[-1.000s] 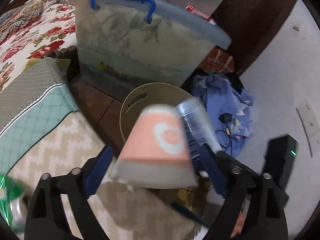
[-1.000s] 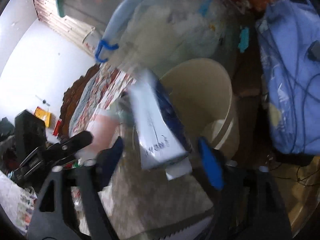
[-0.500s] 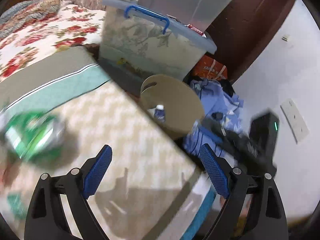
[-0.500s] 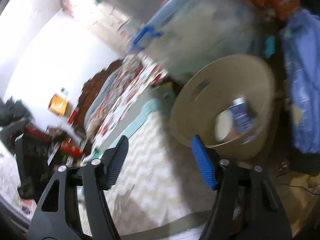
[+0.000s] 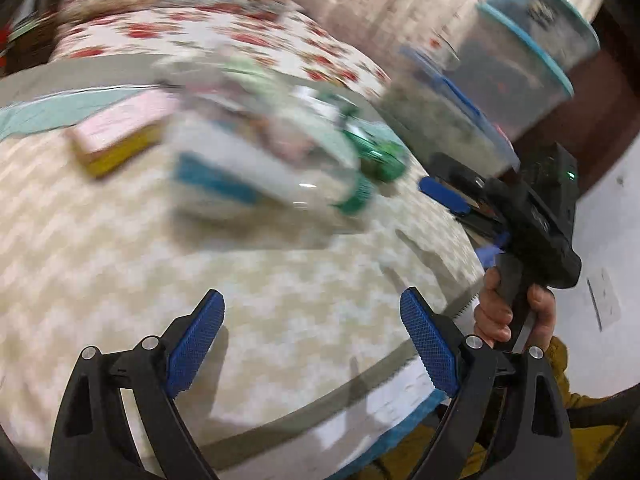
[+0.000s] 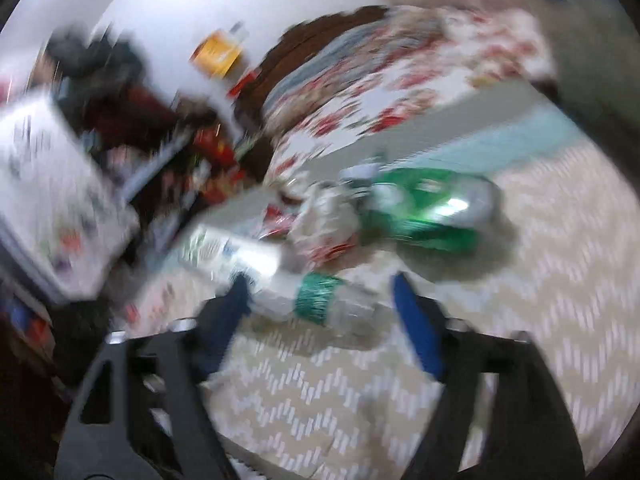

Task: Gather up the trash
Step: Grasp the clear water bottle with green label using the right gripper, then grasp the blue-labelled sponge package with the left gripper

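Our right tool point(image 6: 320, 300), jaws just opened wide and empty, sits nearest the clear bottle point(image 6: 304, 292), lying crosswise between them; left tool point(image 5: 312, 344) spread, farther back.

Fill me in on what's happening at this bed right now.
A person is collecting trash off a zigzag-patterned blanket with a gripper in each hand. The left gripper is open and empty above the blanket. The right gripper, jaws just opening wider, reaches toward a clear plastic bottle with a green band, not gripping it. A green can, crumpled wrappers and a pink box lie waiting. The pictures are blurred.
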`<state>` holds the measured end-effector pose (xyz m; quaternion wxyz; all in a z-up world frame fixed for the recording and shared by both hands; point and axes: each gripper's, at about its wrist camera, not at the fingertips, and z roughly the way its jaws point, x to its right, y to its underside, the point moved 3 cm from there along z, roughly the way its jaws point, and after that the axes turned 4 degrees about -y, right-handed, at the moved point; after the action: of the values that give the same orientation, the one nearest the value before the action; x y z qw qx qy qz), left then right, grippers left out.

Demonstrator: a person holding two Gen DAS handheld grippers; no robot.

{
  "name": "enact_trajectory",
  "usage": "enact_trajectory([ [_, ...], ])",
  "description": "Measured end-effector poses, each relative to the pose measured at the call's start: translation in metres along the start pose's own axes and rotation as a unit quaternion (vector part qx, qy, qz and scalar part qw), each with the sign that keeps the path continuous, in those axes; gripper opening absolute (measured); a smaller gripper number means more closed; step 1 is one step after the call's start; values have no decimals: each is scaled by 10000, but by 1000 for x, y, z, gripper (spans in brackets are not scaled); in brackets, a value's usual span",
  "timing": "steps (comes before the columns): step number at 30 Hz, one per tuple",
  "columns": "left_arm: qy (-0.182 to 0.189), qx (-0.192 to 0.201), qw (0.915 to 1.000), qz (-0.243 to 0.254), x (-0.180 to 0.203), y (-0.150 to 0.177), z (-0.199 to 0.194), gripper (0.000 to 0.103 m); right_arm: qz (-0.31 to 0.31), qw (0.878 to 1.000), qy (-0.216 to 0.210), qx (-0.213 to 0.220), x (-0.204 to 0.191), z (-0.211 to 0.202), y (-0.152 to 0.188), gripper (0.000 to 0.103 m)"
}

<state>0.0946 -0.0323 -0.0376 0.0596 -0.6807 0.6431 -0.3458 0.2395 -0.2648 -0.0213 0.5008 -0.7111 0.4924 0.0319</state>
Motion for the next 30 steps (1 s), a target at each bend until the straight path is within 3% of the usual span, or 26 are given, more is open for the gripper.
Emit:
enact_trajectory([
  [3,-64,126,9996,-263,-25,8,-13,86,-1314,9895,456,-407,-33,21,2,96],
  [6,-30,128,9988,-467,-42,9,-13,86,-2541,9577,1021,-880,-51,45,12,98],
  [8,4,136,9986,-513,-46,9,-12,86,-2949,9409,1245,-1104,-51,55,15,98],
  [15,-114,78,9994,-302,-40,16,-8,86,-3487,9143,1442,-1473,-55,94,23,94],
  [16,-141,93,9994,-310,-40,17,-8,86,-3478,9150,1389,-1500,-55,98,23,78],
  [21,-148,181,9986,-468,-55,16,-15,86,-3413,9231,1122,-1370,-70,91,36,62],
  [22,-142,180,9985,-488,-57,16,-15,86,-3339,9272,1079,-1310,-72,86,37,44],
  [25,-108,155,9985,-506,-59,16,-13,86,-2782,9501,875,-1105,-70,63,44,43],
  [30,-51,115,9989,-454,-54,11,-6,86,-2203,9664,912,-964,-57,30,61,43],
])
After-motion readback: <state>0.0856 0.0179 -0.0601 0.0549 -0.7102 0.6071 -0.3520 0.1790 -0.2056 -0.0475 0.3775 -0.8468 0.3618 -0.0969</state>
